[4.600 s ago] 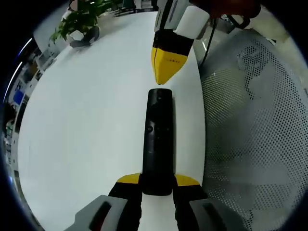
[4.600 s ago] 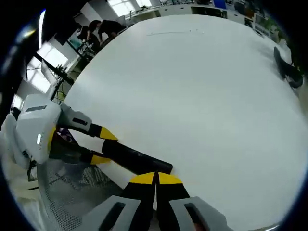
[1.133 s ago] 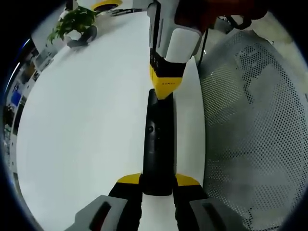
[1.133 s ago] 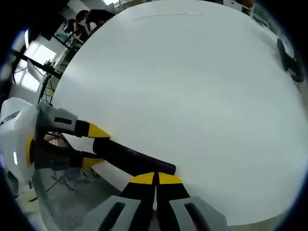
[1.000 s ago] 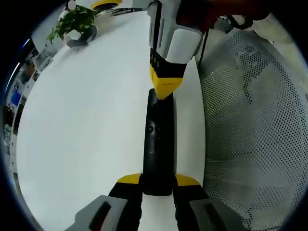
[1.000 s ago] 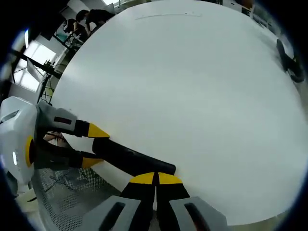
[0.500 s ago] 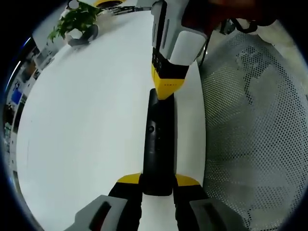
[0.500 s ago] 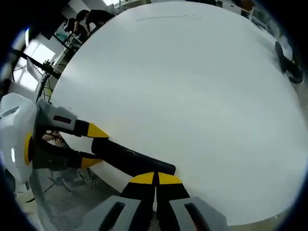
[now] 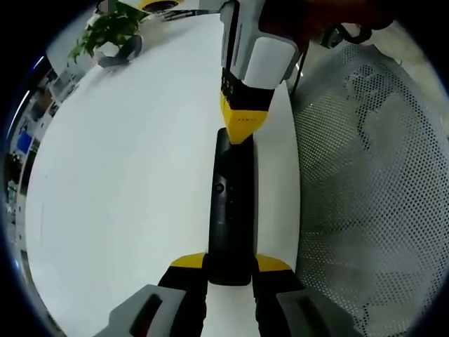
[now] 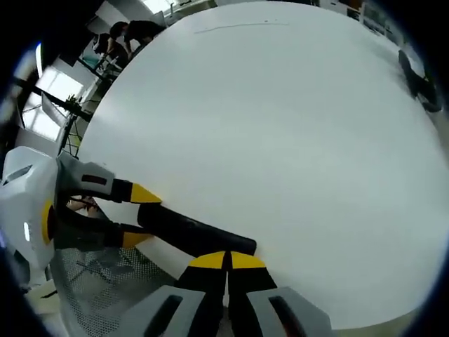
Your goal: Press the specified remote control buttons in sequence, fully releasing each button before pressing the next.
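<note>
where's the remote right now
The remote runs up the middle of the left gripper view, its near end clamped in the left tool at the white table's edge, with the shut right tool's tip at its far end.

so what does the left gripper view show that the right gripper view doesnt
Left gripper view: a potted plant at the far end of the table, a perforated mesh chair beside the table, and a small round button on the remote's face.

Right gripper view: people in the background past the far table edge, and the left gripper's white body.

Both: the black remote clamped in the left gripper, the shut right gripper at its far end, and the white table.
</note>
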Available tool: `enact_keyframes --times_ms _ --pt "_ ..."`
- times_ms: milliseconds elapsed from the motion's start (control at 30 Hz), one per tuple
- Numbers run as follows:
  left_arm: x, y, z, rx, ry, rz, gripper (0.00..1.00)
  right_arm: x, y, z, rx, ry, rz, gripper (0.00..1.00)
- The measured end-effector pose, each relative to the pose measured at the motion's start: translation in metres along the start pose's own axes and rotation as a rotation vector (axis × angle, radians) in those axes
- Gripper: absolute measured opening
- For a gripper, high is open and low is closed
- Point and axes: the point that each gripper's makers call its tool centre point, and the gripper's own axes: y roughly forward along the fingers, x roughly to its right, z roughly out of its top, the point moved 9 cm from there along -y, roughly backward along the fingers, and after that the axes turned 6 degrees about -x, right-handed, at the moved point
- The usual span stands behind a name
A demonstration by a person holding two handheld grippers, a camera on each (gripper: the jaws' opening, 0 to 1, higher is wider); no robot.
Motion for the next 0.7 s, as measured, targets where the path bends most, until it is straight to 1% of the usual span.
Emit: enact_keyframes --times_ms 167,200,233,333,400,600,700 --pt "0.001 0.000 0.000 -0.002 -0.002 0.003 0.24 -0.003 0.000 0.001 -0.006 -0.034 -0.022 0.00" --pt "0.001 0.000 0.000 -0.003 -0.001 0.003 0.24 -0.003 0.000 0.001 -0.009 -0.037 -0.019 0.00" --pt "0.001 0.000 0.000 -0.004 -0.001 0.002 0.24 -0.004 0.000 0.001 -0.013 -0.034 -0.002 0.00" --pt "0.001 0.000 0.000 -0.004 -0.002 0.002 0.24 -0.006 -0.002 0.003 0.010 -0.026 0.013 0.00" --pt "0.001 0.000 0.000 -0.006 -0.001 0.002 0.24 -0.007 -0.002 0.004 0.014 -0.026 0.023 0.00" --pt "0.001 0.000 0.002 -0.017 0.000 0.002 0.24 -0.011 0.000 0.002 0.003 -0.018 0.035 0.00" --pt "0.001 0.000 0.002 -0.016 -0.001 0.004 0.24 -0.011 0.003 0.000 -0.003 -0.020 0.029 0.00"
